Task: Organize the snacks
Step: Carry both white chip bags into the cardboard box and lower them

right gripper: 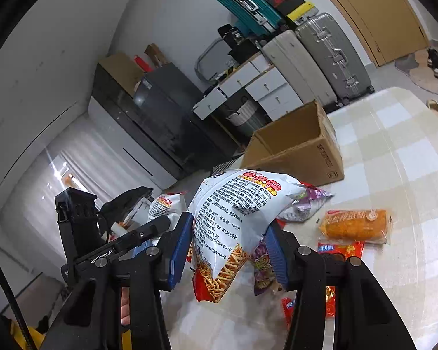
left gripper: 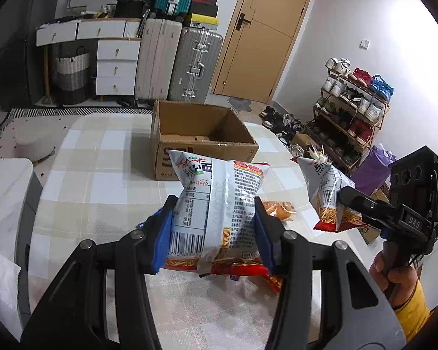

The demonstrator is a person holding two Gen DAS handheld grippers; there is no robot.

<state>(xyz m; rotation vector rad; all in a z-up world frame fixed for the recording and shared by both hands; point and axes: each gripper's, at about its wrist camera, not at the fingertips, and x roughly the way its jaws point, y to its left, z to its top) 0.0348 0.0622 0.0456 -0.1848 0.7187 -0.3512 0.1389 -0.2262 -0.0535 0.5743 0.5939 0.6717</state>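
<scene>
Snack bags held: two white noodle-snack bags, both lifted clear of the table.
Left gripper [left gripper: 211, 230]: clenched on the left noodle bag [left gripper: 219, 201], blue pads pinching its lower half; top of bag puffed and leaning toward the cardboard box [left gripper: 201, 140].
Right gripper [right gripper: 229, 245]: clenched on the right noodle bag [right gripper: 233, 218], gripped low near the bottom seal, bag tilted over to one side.
Box: open-topped, interior looks empty, standing toward the far edge of the table, beyond both bags.
Loose snacks: orange packet [right gripper: 354, 226], purple packet [right gripper: 303, 207] and small red packets [right gripper: 340, 248] lie on the table near its middle, short of the box.
Risk: air-filled, glossy bags may slip from the pads or burst if squeezed harder; the two bags may collide over the box.
Surface: table [left gripper: 102, 180] under a pale checked cloth, beige and white.
Room: suitcases [left gripper: 178, 61], white drawers, wooden door, shoe rack [left gripper: 353, 108] by the wall.
</scene>
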